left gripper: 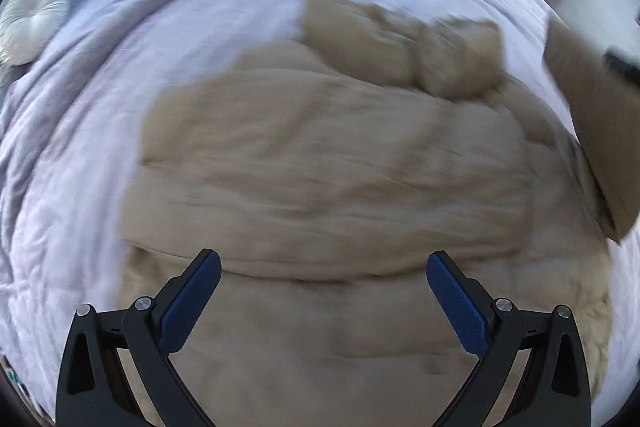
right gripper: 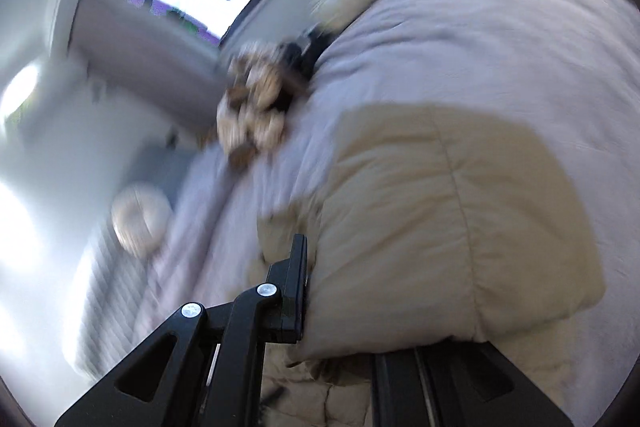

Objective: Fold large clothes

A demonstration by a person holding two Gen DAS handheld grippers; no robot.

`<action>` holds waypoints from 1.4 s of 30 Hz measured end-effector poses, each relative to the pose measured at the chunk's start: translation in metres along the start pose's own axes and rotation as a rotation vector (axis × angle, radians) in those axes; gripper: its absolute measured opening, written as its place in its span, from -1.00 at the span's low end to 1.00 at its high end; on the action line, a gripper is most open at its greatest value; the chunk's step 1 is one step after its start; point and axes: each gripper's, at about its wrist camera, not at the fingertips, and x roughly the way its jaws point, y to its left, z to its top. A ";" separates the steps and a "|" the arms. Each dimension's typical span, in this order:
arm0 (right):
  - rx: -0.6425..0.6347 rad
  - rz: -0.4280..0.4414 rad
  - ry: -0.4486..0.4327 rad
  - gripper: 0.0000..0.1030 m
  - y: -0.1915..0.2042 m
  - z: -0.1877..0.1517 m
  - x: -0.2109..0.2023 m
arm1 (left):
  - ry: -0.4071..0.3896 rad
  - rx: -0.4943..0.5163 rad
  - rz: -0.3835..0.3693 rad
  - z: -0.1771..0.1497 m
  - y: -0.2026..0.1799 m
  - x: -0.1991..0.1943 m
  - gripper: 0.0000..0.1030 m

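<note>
In the left wrist view the left gripper hung with its blue pads spread wide and empty over the beige quilted garment, which filled the frame's centre on the lavender bedspread. In the right wrist view the right gripper was clamped on a fold of that garment, which draped over the lower right.

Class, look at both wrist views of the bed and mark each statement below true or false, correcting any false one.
1. The left gripper is open with nothing between its pads. True.
2. The right gripper is clamped on the beige garment. True.
3. The garment lies on a wooden floor. False: it lies on a bed with a pale lilac bedspread.
4. The beige garment is neatly folded into a small square. False: in the left wrist view it is spread wide and rumpled.
5. A round white cushion sits beside the bed. True.
</note>
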 end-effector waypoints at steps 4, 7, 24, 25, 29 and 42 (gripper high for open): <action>-0.163 -0.116 0.147 -0.80 0.041 -0.044 0.070 | -0.015 -0.060 -0.009 0.010 0.038 0.007 1.00; -0.235 -0.220 0.248 -0.73 0.044 -0.077 0.113 | -0.026 -0.084 -0.033 0.014 0.046 0.011 1.00; 0.373 -0.206 0.057 -0.81 -0.056 -0.060 0.030 | -0.008 -0.170 -0.246 0.025 0.043 0.024 1.00; 0.361 -0.223 0.047 -0.81 -0.056 -0.057 0.031 | 0.002 -0.181 -0.256 0.025 0.047 0.026 1.00; 0.025 -0.234 0.035 -0.82 0.002 -0.043 0.044 | 0.021 -0.284 -0.398 0.026 0.075 0.033 1.00; -0.270 -0.174 0.377 0.65 0.070 -0.124 0.086 | 0.131 -0.343 -0.881 0.042 0.061 0.064 1.00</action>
